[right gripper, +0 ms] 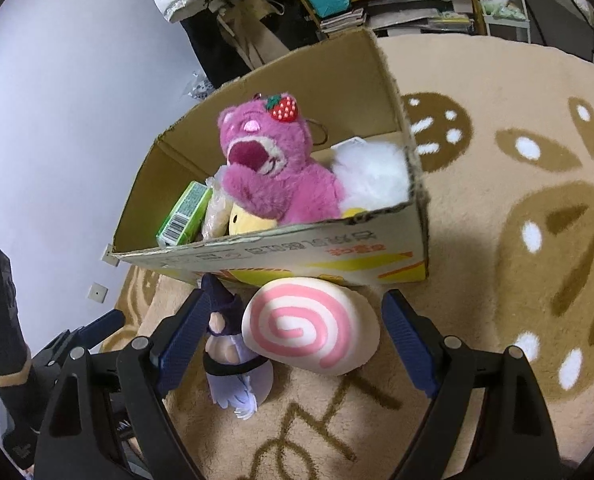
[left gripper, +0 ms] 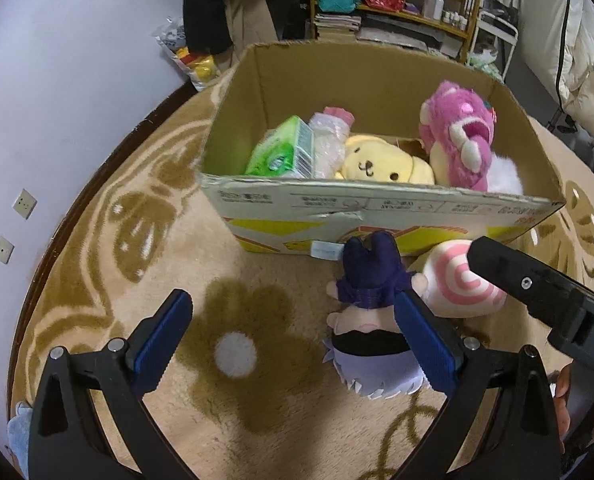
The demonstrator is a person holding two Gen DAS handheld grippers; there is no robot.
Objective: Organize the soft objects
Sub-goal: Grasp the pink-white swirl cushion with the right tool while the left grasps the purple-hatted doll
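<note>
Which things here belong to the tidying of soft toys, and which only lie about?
Job: cardboard box; pink bear, yellow plush and white plush inside it; swirl cushion and small doll on the rug before it; both grippers, open.

Lying about: shelf, wall sockets, green carton.

Cardboard box (left gripper: 377,80) open-topped, upright on the rug. Inside it: pink bear plush (right gripper: 273,168) with a strawberry on its head, sitting up; yellow plush (left gripper: 373,162) face-up beside it; white fluffy plush (right gripper: 373,176) at the right end. Outside, just in front of the box: pink-and-white swirl cushion (right gripper: 309,324), and touching its left side a small purple-haired doll (left gripper: 371,328) lying down.
</note>
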